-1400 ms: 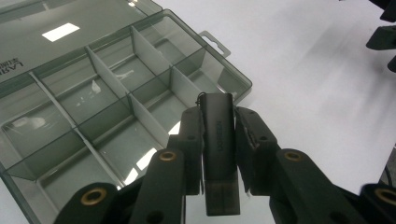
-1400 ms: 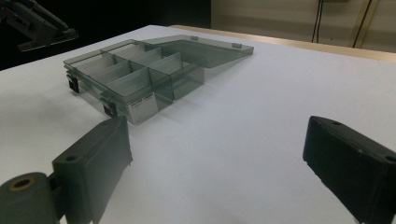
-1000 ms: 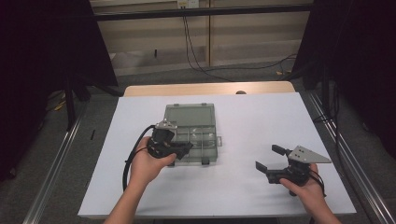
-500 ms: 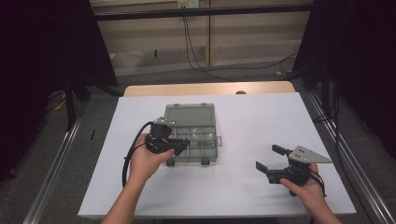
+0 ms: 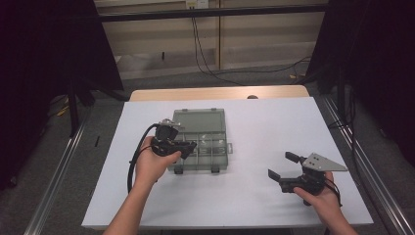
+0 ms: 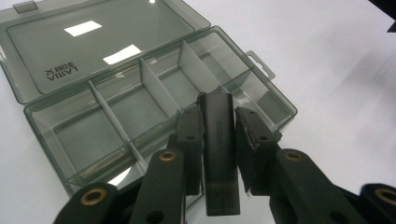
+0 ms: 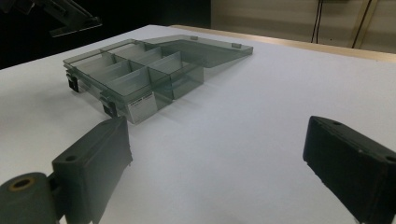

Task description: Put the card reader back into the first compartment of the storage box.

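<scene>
L tool (image 6: 218, 140) pinching dark stick (image 6: 219, 154) over open organiser box (image 6: 60, 140); R tool (image 7: 219, 163) spread, empty

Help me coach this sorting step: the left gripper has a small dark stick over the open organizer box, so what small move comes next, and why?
Probably lower the left gripper slightly and open it. Its jaws clamp the dark stick just above the open, empty compartments of the organizer box, while the right gripper rests open on the table, away from the box.

Bare forearms, no sleeves. The black left gripper (image 5: 188, 146) has thick fingers (image 6: 259, 149) with brass-ringed screw holes and a looping black cable. The black right gripper (image 5: 283, 165) carries a grey three-cornered plate.
</scene>
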`<act>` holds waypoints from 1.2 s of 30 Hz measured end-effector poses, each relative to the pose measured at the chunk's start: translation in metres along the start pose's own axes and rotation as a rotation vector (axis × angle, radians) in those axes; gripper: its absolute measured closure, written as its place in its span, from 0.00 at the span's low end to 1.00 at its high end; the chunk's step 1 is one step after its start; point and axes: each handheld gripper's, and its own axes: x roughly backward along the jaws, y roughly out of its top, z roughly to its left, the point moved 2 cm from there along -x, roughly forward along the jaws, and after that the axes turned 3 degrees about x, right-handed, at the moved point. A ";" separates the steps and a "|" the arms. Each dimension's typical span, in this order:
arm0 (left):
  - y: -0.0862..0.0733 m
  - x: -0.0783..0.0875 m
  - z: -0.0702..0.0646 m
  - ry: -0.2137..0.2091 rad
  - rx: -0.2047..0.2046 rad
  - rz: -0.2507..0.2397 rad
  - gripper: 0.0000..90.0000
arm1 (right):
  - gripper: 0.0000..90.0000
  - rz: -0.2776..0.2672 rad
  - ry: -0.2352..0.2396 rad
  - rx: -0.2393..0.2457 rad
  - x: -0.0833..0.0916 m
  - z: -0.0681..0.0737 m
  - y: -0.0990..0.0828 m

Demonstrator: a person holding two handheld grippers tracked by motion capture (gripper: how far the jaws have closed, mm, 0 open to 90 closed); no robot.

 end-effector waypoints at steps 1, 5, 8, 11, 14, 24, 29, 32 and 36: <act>0.001 -0.001 0.000 0.003 0.014 -0.010 0.81 | 0.08 0.000 0.000 0.000 0.000 0.000 0.000; 0.004 -0.001 0.004 0.006 0.023 -0.020 0.81 | 0.08 0.001 -0.001 0.001 0.000 0.000 0.000; 0.005 -0.001 0.008 0.016 0.017 -0.009 0.81 | 0.08 0.003 0.002 0.000 0.000 0.000 0.000; 0.007 -0.001 0.012 0.021 0.026 -0.007 0.81 | 0.08 0.001 0.002 0.001 0.000 0.000 0.000; 0.008 -0.002 0.014 0.032 0.028 -0.009 0.81 | 0.08 0.002 0.001 -0.001 0.000 0.000 0.000; 0.013 -0.006 0.020 0.050 0.045 -0.016 0.81 | 0.08 0.001 0.003 0.000 0.000 -0.001 0.000; 0.014 -0.008 0.024 0.052 0.056 -0.019 0.81 | 0.08 0.000 0.004 -0.003 0.000 0.000 0.000; 0.015 -0.008 0.025 0.061 0.050 -0.013 0.81 | 0.08 -0.001 0.004 -0.003 0.000 0.000 0.000; 0.016 -0.009 0.027 0.063 0.059 -0.013 0.81 | 0.08 -0.001 0.005 -0.003 0.000 0.000 0.000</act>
